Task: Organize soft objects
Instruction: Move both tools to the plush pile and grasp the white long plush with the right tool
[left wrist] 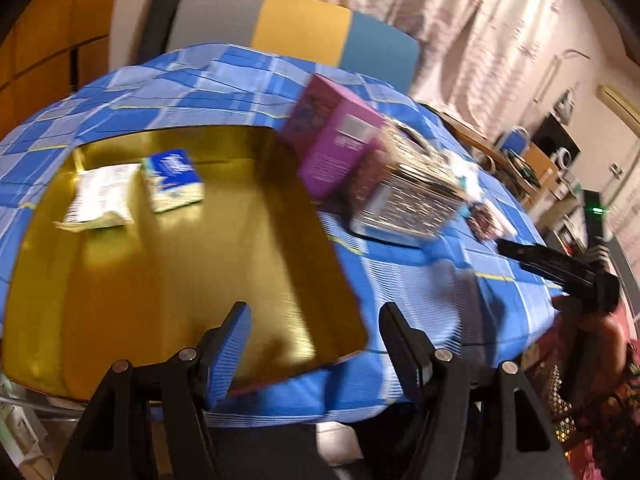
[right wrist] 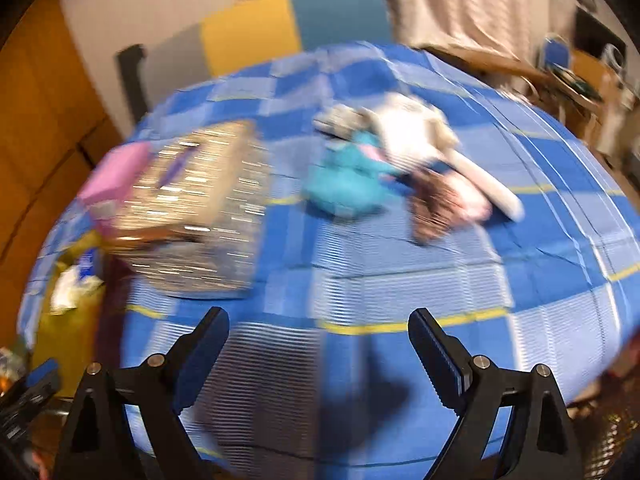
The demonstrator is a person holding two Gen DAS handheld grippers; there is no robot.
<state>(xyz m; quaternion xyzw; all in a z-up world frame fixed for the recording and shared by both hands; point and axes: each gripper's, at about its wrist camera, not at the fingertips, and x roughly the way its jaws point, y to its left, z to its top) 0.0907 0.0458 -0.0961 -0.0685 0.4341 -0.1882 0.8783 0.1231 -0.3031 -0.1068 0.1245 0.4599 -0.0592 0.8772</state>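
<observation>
Left wrist view: your left gripper [left wrist: 314, 344] stands wide apart and holds nothing, pitched steeply down over the near end of the gold tray [left wrist: 224, 280]. Two tissue packs [left wrist: 136, 190] lie side by side at the tray's far left corner, well apart from your fingers. Your right gripper [left wrist: 516, 250] shows at the right edge, over the checked tablecloth [left wrist: 420, 280].

Right wrist view: your right gripper [right wrist: 318, 348] is likewise spread wide and empty, angled down at bare cloth. The soft toys [right wrist: 400, 164], a teal one touching a white one and a brown one, lie ahead and slightly right. The white toy's long axis runs diagonally toward lower right. The glittery box [right wrist: 196, 208] stands ahead left. Judgement: your right hand is nearer the toys. The view is blurred.
</observation>
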